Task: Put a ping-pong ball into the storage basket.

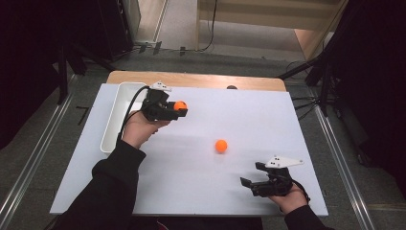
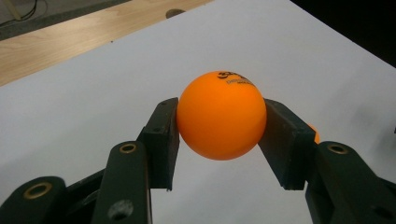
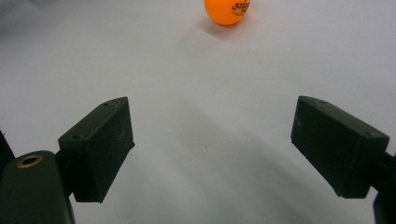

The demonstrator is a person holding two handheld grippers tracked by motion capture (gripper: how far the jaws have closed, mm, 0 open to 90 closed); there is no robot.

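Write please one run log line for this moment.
left gripper: shut on held orange ball | right gripper: open, empty | second orange ball: loose on white table | white bin: beside left hand

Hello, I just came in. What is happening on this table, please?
A person works at a white table with a hand-held tool in each hand. The left tool is shut on an orange ping-pong ball, held near the white tray at the table's left edge. A second orange ping-pong ball lies loose near the middle of the table. The right tool is open and empty, low near the front edge, pointing toward that loose ball.
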